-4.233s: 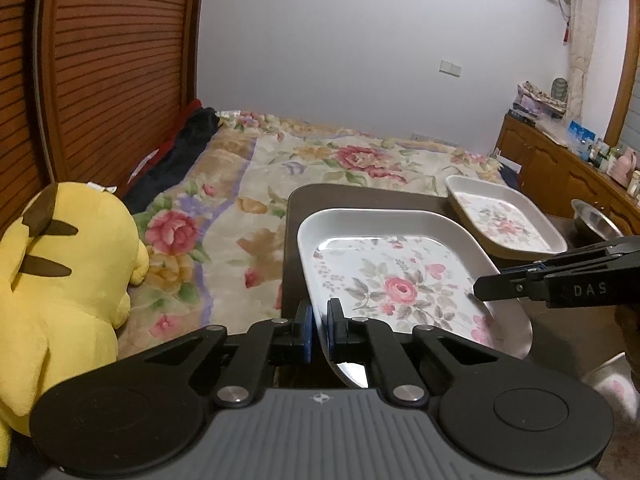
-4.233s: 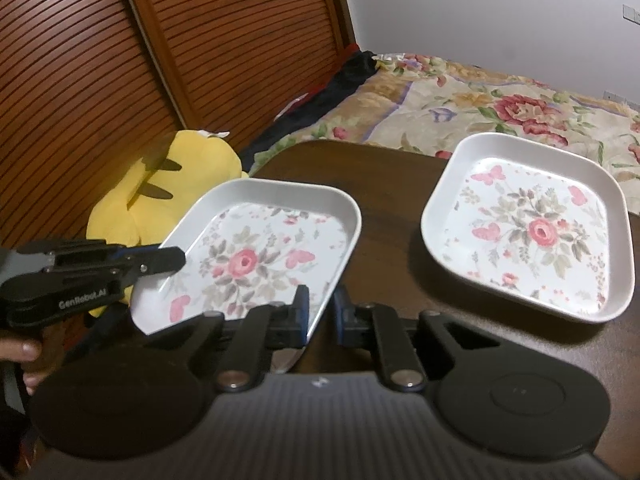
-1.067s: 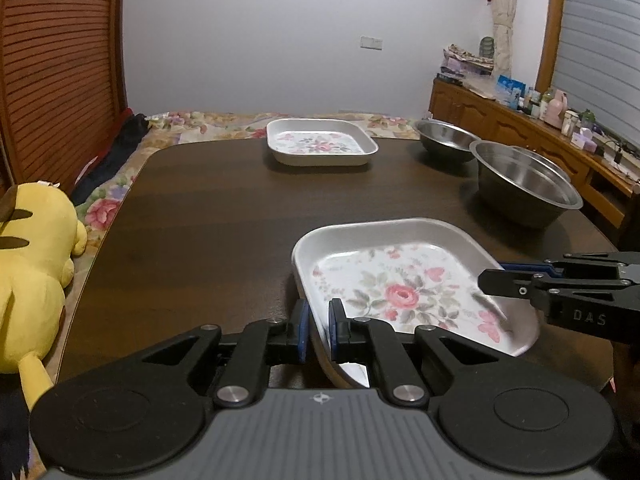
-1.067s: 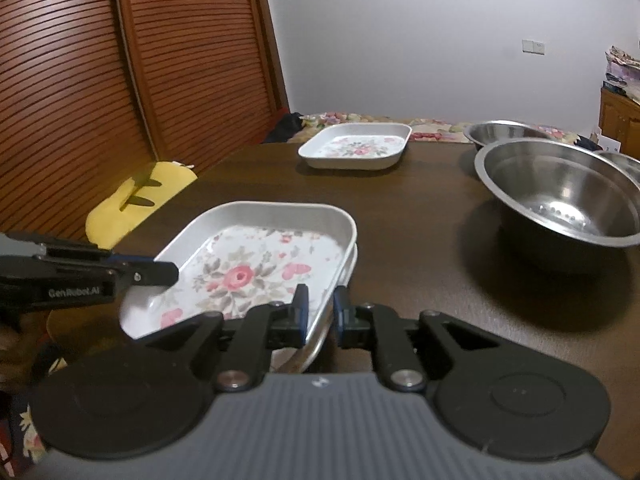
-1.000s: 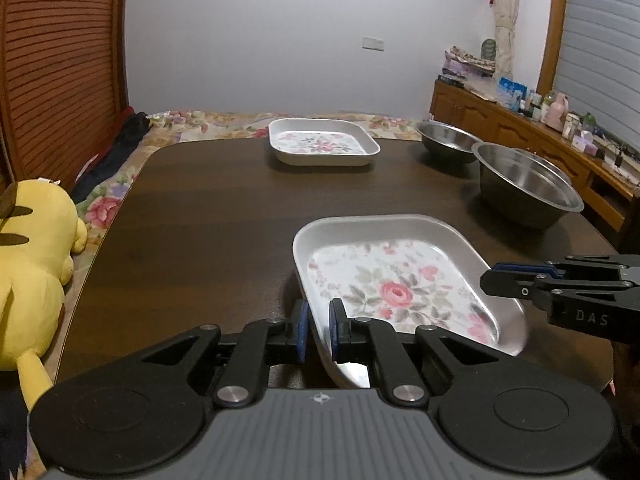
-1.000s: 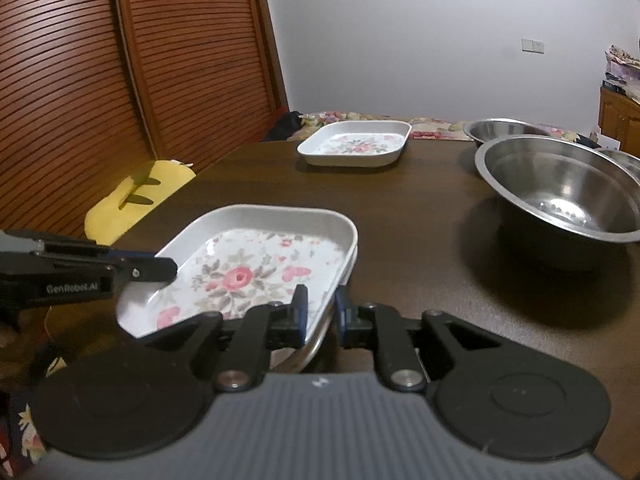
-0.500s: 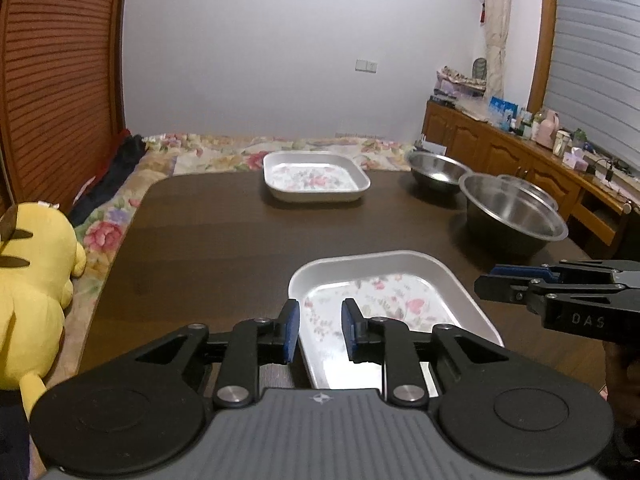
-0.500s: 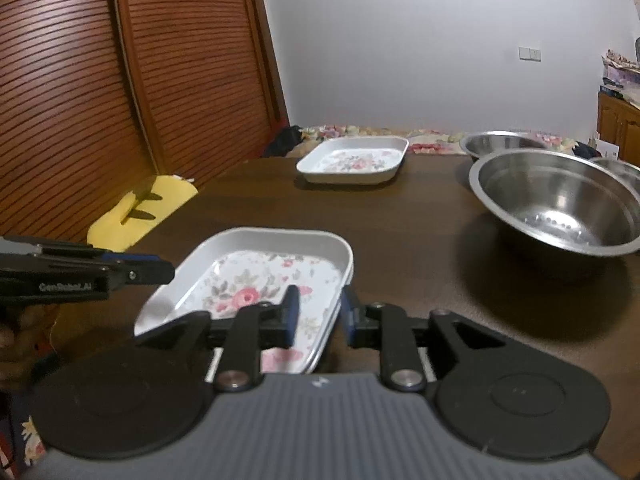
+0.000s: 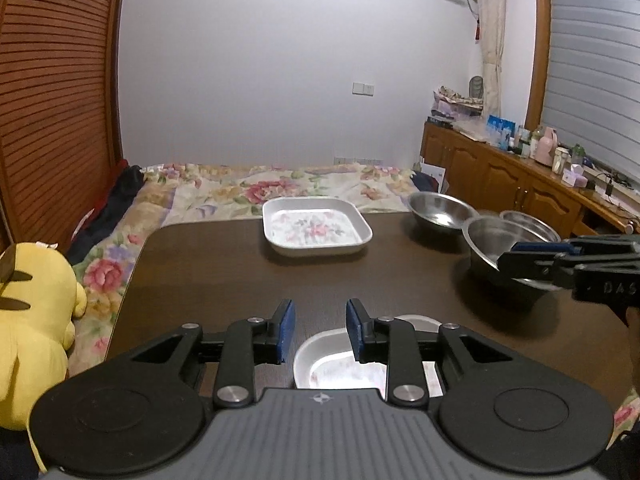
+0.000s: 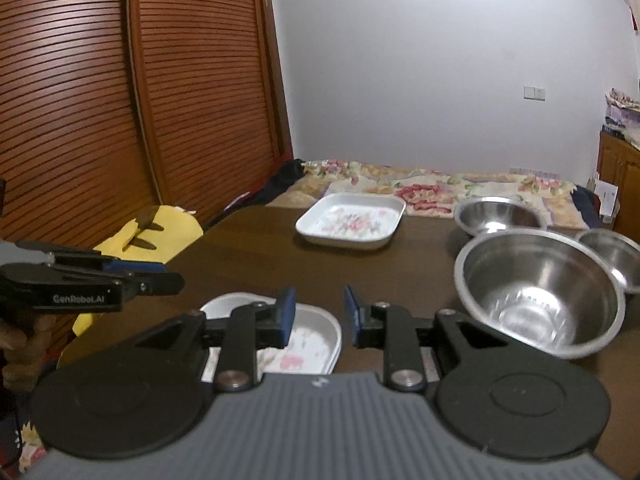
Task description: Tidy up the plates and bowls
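A white floral plate [image 9: 340,364] lies flat on the dark wooden table [image 9: 224,272], directly below the left gripper [image 9: 318,330] and partly hidden behind its blue-padded fingers [image 9: 286,330]. The jaws of that gripper are opening, a modest gap between the pads, nothing in it; the plate sits lower, clear of them. In the right wrist view the same plate [image 10: 316,340] lies beneath and slightly left of the right gripper [image 10: 318,316], whose jaws are likewise opening on empty air.

Straight ahead of both grippers, at the table's far edge, rests a second floral plate [image 9: 316,230], well apart from the first. Ahead and right of the right gripper stands a large steel bowl [image 10: 540,292], with a smaller steel bowl [image 10: 498,210] beyond it and a third bowl [image 10: 612,256] just beside its right rim. From the left gripper's camera the right gripper [image 9: 520,258] crosses in front of the large bowl.

Left of the table sits a yellow plush toy [image 9: 32,320] against a slatted wooden wardrobe [image 10: 120,100]. Beyond the table spreads a floral bedspread [image 9: 260,188]; a wooden sideboard [image 9: 500,184] lines the wall to the right.
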`<state>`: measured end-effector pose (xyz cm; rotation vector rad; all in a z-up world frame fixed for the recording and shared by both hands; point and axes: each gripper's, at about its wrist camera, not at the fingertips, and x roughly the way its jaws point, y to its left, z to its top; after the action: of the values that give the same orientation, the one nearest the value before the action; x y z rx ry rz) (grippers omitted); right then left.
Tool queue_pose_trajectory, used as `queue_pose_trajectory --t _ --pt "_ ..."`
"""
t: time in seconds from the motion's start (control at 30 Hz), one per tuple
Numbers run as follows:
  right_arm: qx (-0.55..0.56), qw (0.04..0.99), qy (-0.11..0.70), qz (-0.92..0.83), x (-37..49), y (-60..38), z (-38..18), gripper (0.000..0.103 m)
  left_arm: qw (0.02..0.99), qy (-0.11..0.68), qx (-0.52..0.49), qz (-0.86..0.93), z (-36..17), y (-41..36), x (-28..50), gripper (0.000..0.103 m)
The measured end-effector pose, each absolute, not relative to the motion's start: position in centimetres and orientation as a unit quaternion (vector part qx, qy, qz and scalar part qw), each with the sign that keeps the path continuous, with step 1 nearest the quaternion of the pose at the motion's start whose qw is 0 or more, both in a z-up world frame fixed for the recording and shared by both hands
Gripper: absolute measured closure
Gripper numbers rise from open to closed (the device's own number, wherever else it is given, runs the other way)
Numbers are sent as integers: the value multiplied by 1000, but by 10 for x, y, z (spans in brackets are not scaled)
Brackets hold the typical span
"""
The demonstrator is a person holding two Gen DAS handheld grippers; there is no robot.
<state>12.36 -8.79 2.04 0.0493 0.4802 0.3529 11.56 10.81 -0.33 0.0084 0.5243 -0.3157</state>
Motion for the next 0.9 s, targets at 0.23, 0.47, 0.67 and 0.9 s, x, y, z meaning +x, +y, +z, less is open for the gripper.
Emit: queue_pose_trajectory --t 0.23,0.47,0.67,0.9 --pt "21 956 240 167 144 -98 41 57 955 253 10 -151 2 108 136 62" --pt "22 952 259 162 171 -103 44 57 956 251 15 -153 -1 108 157 51" --pt "16 945 280 168 200 -104 36 57 953 264 22 -148 -12 110 195 49" --pt "1 925 328 194 241 -94 32 57 947 289 6 -142 -20 117 245 49"
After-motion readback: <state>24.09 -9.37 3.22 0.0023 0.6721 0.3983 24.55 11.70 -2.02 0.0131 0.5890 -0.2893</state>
